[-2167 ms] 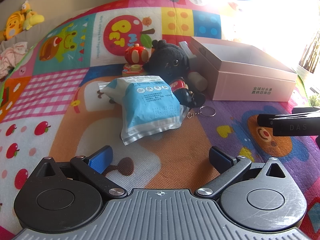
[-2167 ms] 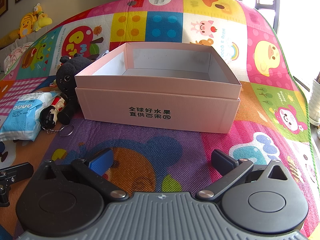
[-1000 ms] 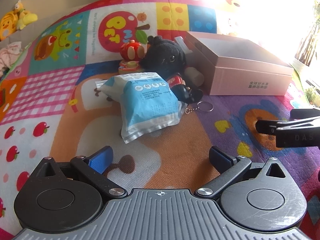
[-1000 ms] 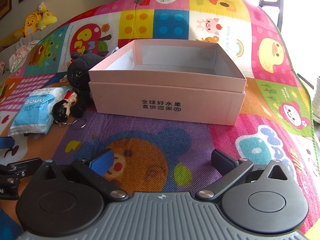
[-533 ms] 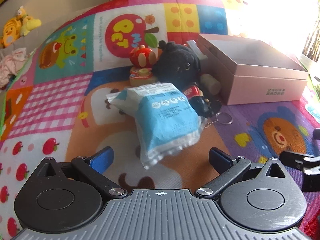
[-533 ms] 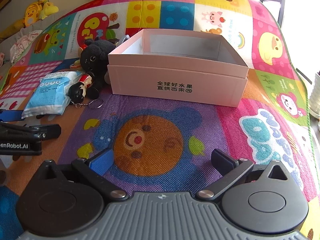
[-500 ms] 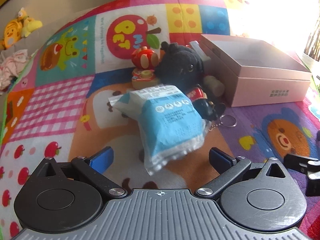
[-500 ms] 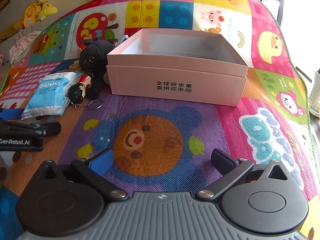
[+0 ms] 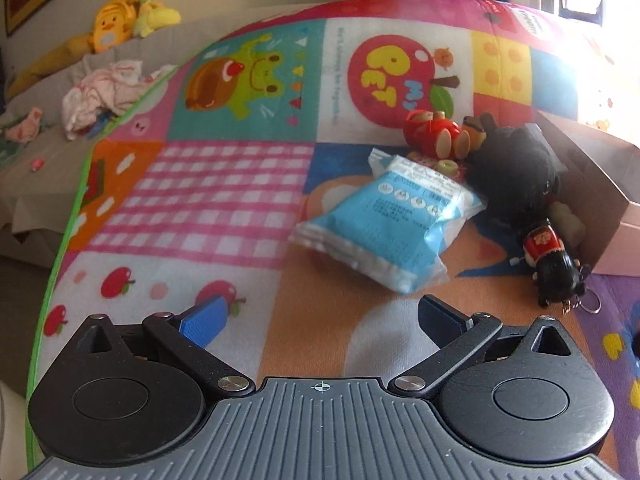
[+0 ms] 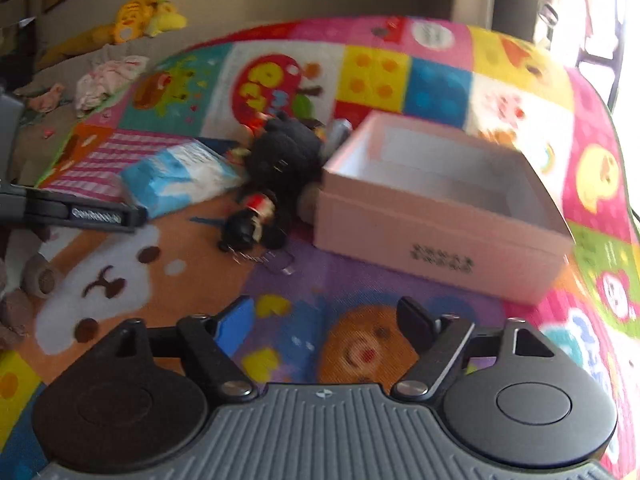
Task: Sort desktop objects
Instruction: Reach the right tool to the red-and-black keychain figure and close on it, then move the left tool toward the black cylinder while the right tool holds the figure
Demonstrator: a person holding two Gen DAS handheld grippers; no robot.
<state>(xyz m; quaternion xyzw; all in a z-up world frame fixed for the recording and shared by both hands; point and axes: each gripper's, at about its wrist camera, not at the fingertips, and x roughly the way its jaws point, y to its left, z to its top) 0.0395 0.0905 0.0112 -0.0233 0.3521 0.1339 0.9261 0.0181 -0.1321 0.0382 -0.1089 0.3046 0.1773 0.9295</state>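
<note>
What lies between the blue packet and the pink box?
The black plush toy and a small keychain doll lie between the blue packet and the pink box, in the right wrist view.

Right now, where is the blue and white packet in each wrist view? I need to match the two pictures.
Left wrist: the blue and white packet lies right of centre, just beyond the open left gripper.
Right wrist: the packet is at left, blurred, behind the other gripper's finger.
Shared landmark: the black plush toy, between packet and pink box.
</note>
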